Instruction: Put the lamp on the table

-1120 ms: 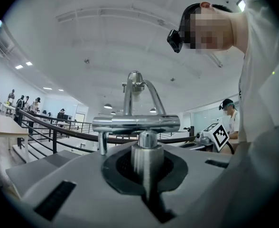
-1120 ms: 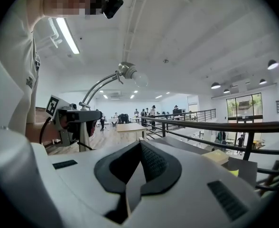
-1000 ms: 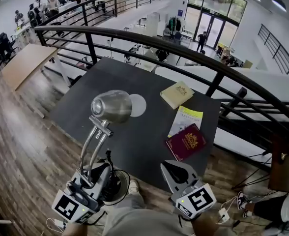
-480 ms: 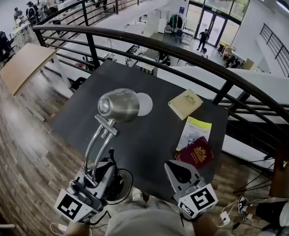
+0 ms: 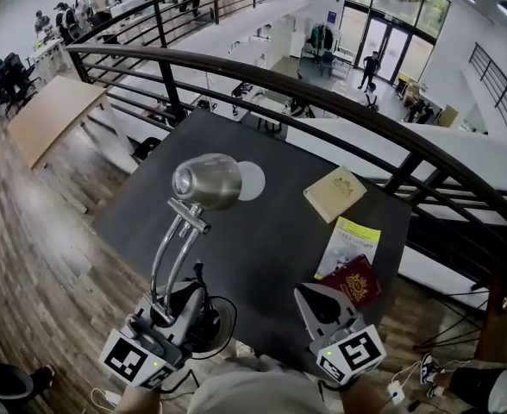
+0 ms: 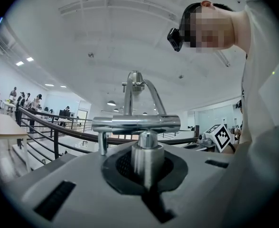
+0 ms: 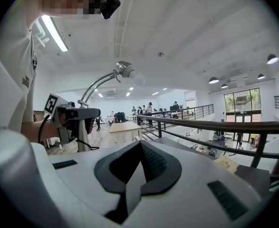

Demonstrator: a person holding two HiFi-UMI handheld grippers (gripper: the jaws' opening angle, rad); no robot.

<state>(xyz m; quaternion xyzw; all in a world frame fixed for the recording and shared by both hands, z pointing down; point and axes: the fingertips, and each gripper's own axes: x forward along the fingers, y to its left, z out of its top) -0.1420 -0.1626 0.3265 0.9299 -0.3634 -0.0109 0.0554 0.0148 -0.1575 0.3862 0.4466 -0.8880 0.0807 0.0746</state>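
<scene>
At the bottom left of the head view the left gripper (image 5: 183, 307) had its jaws clenched on the stem of the upright lamp (image 5: 206, 182), beside the right gripper (image 5: 320, 304), closed on nothing, both at the near edge of the dark counter (image 5: 262, 227), with a red passport (image 5: 352, 282) beyond.

Lamp (image 5: 206, 182) farther over table (image 5: 262, 253) (slightly)
</scene>
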